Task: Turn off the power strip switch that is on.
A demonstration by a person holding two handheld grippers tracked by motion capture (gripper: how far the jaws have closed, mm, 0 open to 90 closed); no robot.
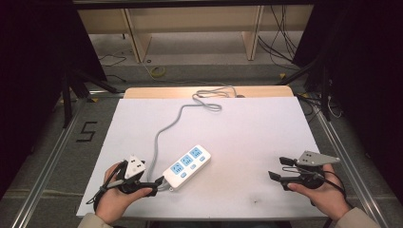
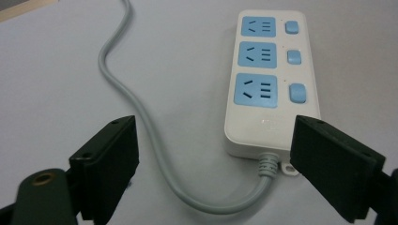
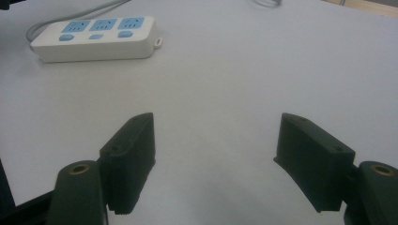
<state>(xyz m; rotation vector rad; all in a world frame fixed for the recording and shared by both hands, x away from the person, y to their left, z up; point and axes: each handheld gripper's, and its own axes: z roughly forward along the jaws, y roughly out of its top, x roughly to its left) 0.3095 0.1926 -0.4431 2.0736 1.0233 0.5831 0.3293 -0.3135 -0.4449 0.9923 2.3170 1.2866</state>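
A white power strip (image 1: 187, 167) with three blue sockets and blue switches lies at an angle on the white board (image 1: 252, 128). Its grey cable (image 1: 164, 129) runs toward the far edge. My left gripper (image 1: 149, 176) is open just short of the strip's cable end. In the left gripper view the strip (image 2: 265, 70) lies ahead between the spread jaws of the left gripper (image 2: 216, 140), and the cable (image 2: 136, 108) curls under them. My right gripper (image 1: 279, 168) is open at the front right, well away from the strip. The right gripper (image 3: 216, 136) holds nothing, with the strip (image 3: 94, 37) far off.
The cable loops in a coil (image 1: 211, 100) near the board's far edge, over a wooden tabletop (image 1: 142, 91). Metal rails (image 1: 52, 156) flank the board on both sides. Shelving and loose wires stand on the floor beyond.
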